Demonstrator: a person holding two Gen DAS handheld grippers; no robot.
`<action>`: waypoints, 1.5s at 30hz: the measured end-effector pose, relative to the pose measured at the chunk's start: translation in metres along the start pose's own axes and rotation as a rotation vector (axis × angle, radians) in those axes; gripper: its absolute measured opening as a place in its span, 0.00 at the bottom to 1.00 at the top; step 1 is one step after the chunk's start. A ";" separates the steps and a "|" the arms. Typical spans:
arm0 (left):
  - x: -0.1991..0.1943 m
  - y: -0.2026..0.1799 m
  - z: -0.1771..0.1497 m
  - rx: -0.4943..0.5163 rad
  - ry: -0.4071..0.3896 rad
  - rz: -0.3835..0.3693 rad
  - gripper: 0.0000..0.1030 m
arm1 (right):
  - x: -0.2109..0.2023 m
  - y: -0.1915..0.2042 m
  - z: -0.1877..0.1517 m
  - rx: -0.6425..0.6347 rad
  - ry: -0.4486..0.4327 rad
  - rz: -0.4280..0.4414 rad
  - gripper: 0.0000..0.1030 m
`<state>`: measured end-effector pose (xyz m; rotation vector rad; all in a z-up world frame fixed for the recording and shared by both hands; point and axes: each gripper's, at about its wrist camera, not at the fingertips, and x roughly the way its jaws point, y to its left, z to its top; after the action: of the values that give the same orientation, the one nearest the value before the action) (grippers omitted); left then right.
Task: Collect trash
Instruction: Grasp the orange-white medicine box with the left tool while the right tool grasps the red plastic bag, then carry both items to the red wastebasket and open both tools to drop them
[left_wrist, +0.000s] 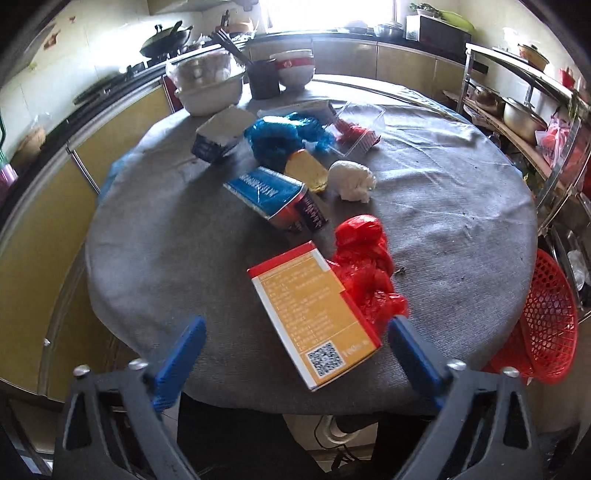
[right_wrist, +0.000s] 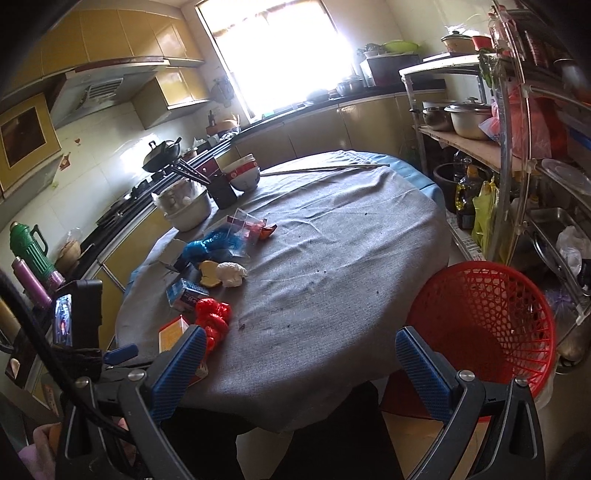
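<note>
Orange carton (left_wrist: 316, 317) overhangs the desk (left_wrist: 443, 206) edge at 6 o'clock between the spread, empty left hand-held gripper (left_wrist: 297, 332) fingers; a glancing contact may tip it off.

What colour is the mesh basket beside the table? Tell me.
Red; the basket shows best in the right wrist view.

We see bare cloth on the table's (right_wrist: 332, 258) right half w/ free passage to the red basket (right_wrist: 480, 321); trash cluster (left_wrist: 295, 177) crowds the left.
</note>
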<state>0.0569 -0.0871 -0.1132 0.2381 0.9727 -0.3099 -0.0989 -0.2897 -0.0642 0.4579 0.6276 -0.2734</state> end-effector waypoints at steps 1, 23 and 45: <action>0.002 0.003 -0.001 -0.005 0.005 -0.021 0.80 | 0.001 0.001 0.000 -0.002 0.004 0.006 1.00; 0.008 0.073 -0.014 -0.119 0.006 -0.128 0.49 | 0.185 0.095 0.011 0.030 0.518 0.298 0.66; -0.012 0.057 -0.017 -0.042 -0.091 -0.139 0.47 | 0.141 0.047 0.003 0.050 0.327 0.273 0.32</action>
<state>0.0583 -0.0262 -0.1091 0.1174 0.9062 -0.4236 0.0308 -0.2656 -0.1339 0.6364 0.8682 0.0477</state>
